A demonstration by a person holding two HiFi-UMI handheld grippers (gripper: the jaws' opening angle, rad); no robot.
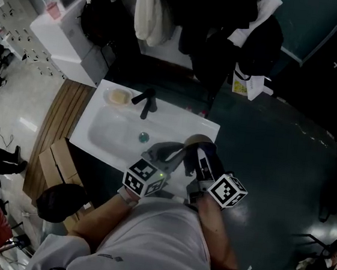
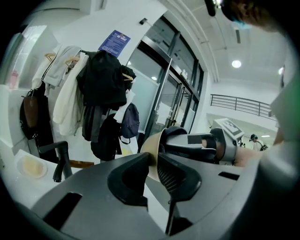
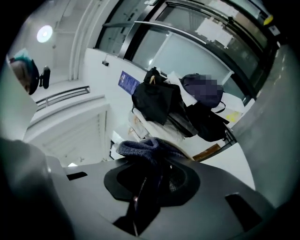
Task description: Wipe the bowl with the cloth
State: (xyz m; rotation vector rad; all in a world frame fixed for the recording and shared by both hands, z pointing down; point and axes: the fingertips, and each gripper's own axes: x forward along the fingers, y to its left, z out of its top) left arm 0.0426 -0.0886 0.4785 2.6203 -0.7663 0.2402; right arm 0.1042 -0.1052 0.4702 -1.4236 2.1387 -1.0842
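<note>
In the head view I hold a tan bowl tipped on its side above the right end of the white sink counter. My left gripper is shut on the bowl's rim, which shows between its jaws in the left gripper view. My right gripper is shut on a dark blue-grey cloth and reaches into the bowl's mouth. In the left gripper view the right gripper pokes into the bowl from the right. A strip of the tan rim shows behind the cloth.
The sink basin has a drain, a black faucet and a soap dish at its back. Coats and bags hang behind. A wooden platform and cardboard boxes lie left of the sink.
</note>
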